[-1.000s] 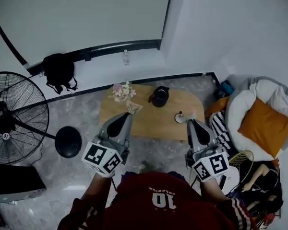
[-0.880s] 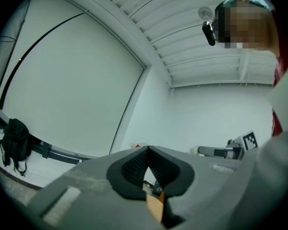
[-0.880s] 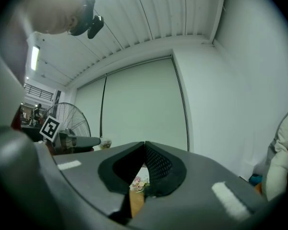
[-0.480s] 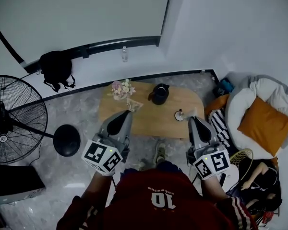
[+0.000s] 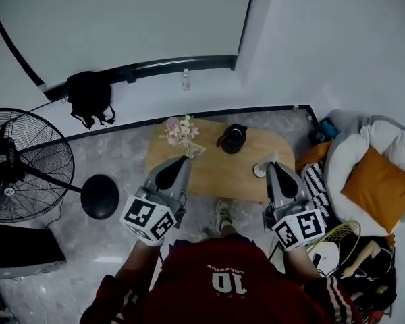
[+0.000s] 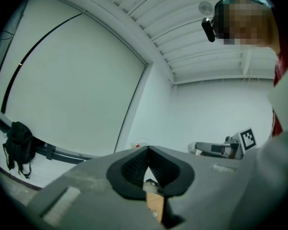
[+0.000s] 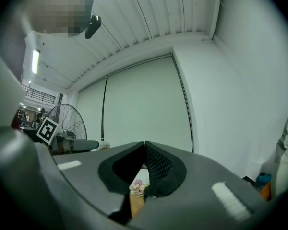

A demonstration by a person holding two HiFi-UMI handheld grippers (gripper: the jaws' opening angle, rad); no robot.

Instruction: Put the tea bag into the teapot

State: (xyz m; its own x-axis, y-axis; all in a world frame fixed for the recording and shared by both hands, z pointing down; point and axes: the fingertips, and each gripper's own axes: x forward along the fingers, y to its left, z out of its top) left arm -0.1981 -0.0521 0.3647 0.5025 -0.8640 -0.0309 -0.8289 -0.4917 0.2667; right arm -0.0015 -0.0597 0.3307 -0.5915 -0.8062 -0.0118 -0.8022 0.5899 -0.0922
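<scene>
Left gripper (image 5: 181, 160), right gripper (image 5: 269, 165): apparently empty

The right tool (image 5: 273, 169) covers part of a small round thing (image 5: 258, 171), too small to identify.

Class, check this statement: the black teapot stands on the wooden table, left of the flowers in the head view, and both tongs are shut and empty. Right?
Not quite. The head view shows the black teapot right of the flowers, not left. It does stand on the wooden table, and the left tongs and right tongs are shut and empty.
</scene>
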